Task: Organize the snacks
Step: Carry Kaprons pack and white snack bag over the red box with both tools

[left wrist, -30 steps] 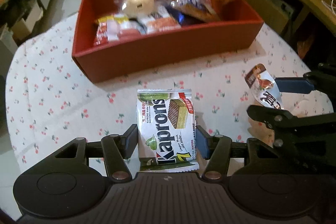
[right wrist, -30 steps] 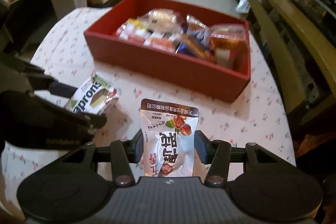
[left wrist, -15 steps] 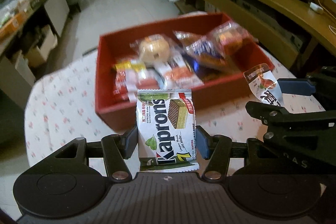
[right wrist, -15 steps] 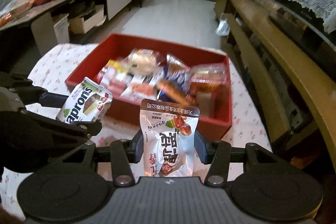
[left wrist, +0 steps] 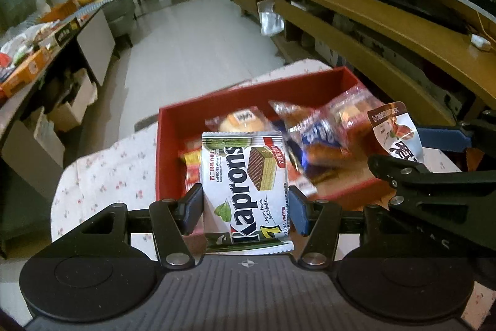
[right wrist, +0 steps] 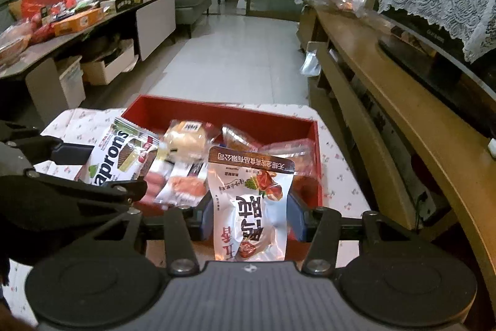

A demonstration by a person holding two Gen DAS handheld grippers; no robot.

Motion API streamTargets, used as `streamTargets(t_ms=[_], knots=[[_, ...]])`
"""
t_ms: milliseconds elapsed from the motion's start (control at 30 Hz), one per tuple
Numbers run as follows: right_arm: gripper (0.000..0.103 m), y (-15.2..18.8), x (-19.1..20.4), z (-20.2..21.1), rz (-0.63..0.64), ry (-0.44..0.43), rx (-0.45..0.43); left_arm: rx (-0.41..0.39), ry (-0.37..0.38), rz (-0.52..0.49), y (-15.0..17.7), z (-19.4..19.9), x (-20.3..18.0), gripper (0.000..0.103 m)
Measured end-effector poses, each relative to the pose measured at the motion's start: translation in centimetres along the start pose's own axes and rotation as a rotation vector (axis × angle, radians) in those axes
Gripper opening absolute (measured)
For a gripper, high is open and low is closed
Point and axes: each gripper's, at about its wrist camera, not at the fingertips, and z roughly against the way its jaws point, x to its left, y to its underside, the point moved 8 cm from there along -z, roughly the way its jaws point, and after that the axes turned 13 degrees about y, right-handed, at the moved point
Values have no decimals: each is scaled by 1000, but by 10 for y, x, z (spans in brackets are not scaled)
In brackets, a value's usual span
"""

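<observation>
My left gripper (left wrist: 245, 207) is shut on a white and green Kaprons wafer pack (left wrist: 245, 185), held upright in front of the red box (left wrist: 161, 151). My right gripper (right wrist: 249, 216) is shut on a silver pouch with a brown top and red fruit print (right wrist: 251, 200), also in front of the box (right wrist: 279, 123). Each gripper shows in the other's view: the right one with its pouch (left wrist: 395, 135) at the right edge, the left one with the wafer pack (right wrist: 117, 157) at the left. Several wrapped snacks, among them a round bun (right wrist: 186, 138), lie in the box.
The box stands on a table with a white flowered cloth (left wrist: 102, 169). A long wooden TV bench (right wrist: 387, 89) runs along the right. A cluttered low table (right wrist: 62, 20) with boxes beneath stands at the left, tiled floor (right wrist: 241, 58) between them.
Both grippers have risen and tilted upward with their packs, so the box sits lower in both views and the room beyond has come into sight. Both grips are unchanged.
</observation>
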Motion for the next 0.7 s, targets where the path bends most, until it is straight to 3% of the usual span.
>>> streamTargets(t_ms=[400, 700], knots=[[67, -28, -4, -27, -29, 12, -20, -32, -32, 3, -30, -17, 9, 63], [67, -40, -4, -58, -49, -2, 6, -4, -28, 40, -39, -40, 21, 63]])
